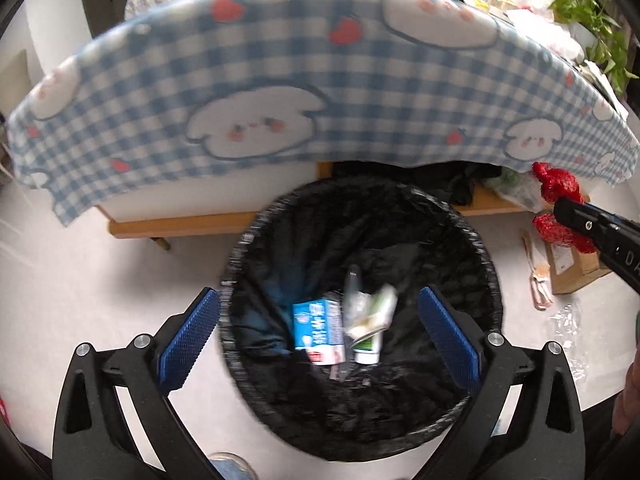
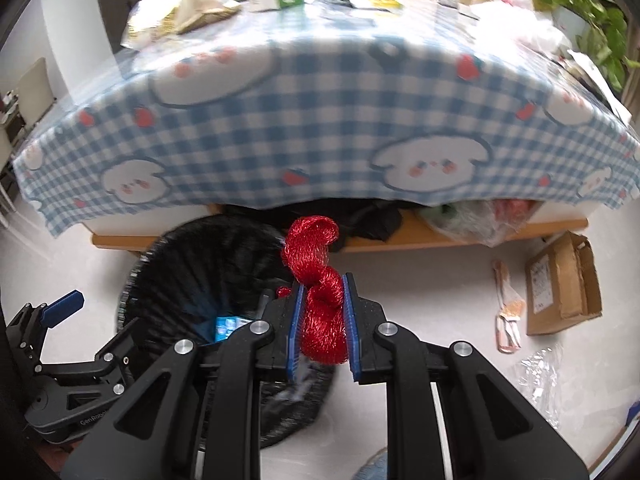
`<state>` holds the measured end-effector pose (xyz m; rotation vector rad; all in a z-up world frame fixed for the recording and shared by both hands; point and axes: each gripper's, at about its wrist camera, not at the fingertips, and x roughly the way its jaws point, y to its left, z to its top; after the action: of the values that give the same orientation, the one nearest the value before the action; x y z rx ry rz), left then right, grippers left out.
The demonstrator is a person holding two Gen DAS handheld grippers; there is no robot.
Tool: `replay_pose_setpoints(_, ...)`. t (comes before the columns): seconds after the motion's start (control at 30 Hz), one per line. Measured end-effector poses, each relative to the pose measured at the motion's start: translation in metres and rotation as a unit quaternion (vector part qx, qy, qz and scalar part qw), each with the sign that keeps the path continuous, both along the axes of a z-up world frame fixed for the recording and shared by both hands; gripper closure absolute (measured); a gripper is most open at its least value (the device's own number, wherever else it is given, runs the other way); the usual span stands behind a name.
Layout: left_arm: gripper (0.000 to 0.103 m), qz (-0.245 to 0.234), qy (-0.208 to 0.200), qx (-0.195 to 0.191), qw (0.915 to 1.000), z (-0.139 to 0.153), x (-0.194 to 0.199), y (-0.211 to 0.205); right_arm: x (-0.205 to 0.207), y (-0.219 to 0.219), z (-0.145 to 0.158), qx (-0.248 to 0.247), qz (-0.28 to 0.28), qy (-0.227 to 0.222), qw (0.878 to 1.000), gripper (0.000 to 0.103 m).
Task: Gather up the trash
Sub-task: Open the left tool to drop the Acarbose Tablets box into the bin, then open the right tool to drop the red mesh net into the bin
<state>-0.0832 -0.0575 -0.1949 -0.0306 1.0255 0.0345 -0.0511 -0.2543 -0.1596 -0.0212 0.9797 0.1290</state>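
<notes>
A black-lined trash bin (image 1: 256,248) stands on the floor in front of the table. Inside it lie a blue carton (image 1: 318,330) and a crumpled green-and-white wrapper (image 1: 370,322). My left gripper (image 1: 320,330) is open and empty, its blue pads (image 1: 188,340) spread above the bin's mouth. My right gripper (image 2: 322,312) is shut on a red shiny ribbon bundle (image 2: 316,256), held over the bin's right rim (image 2: 168,260). The red bundle also shows at the right edge of the left wrist view (image 1: 556,184), in the right gripper's finger (image 1: 592,228).
A table with a blue checked cloth (image 2: 320,120) carries clutter at the back. A cardboard box (image 2: 560,284), a paper strip (image 2: 506,312) and clear plastic film (image 2: 540,376) lie on the floor at the right. A plant (image 2: 580,4) stands far right.
</notes>
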Motion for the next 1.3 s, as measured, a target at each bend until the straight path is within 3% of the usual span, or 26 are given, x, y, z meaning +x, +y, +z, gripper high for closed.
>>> replay_pose_setpoints(0.17,0.006,0.030,-0.002,0.007,0.9995,0.008,-0.009,0.037,-0.003,0.036,0.001,0.007,0.030,-0.004,1.000,0.086)
replay_pose_setpoints(0.4,0.006,0.065,-0.007,-0.011,0.9978,0.013,-0.023,0.086,-0.011,0.073,-0.014,0.007,0.059,0.010,0.998,0.086)
replay_pose_setpoints(0.77,0.006,0.072,0.014,-0.009,0.9972,-0.008,-0.027,0.106,-0.018,0.108,-0.030,0.004,0.087,0.021,0.996,0.084)
replay_pose_setpoints(1.03,0.006,0.078,0.015,-0.013,0.9968,-0.010,-0.025,0.109,-0.015,0.114,-0.035,0.003,0.093,0.025,0.995,0.068)
replay_pose_setpoints(1.3,0.006,0.075,-0.001,-0.008,0.9971,0.006,-0.025,0.104,-0.014,0.108,-0.027,0.003,0.079,0.013,0.997,0.033)
